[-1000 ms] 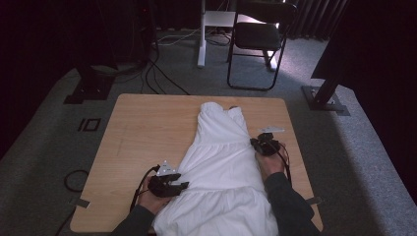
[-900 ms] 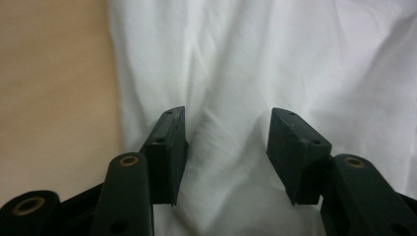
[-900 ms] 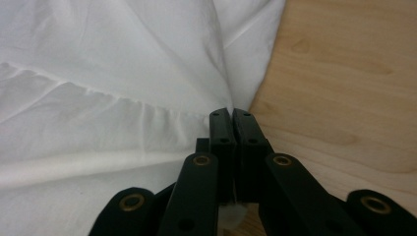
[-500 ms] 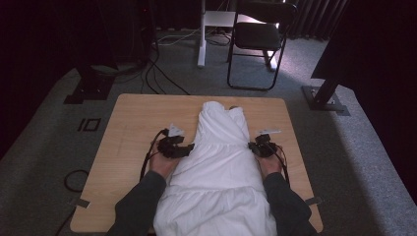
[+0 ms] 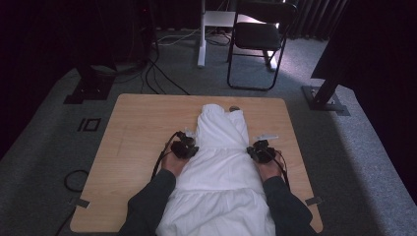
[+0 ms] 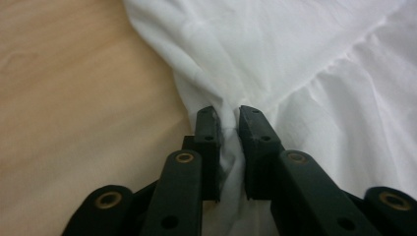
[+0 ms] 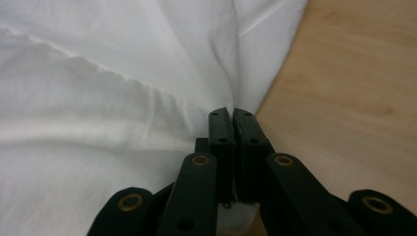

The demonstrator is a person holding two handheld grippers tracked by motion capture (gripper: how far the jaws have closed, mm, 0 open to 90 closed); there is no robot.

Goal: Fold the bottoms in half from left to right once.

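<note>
From above, a white dress is seen laid along the table, gripped at nine and three o'clock. The left gripper, its jaws just closed, pinches the edge. The right gripper is clamped likewise; folding is judged unstarted.

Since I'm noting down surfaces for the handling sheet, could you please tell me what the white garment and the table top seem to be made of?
The white garment looks like thin woven cloth, perhaps cotton: matte, with soft creases and gathered seams, and it bunches where the left tongs pinch it. The table top looks like light wood or a wood-look laminate: pale grain lines and a smooth, low-sheen face. Which of the two I cannot tell.
</note>
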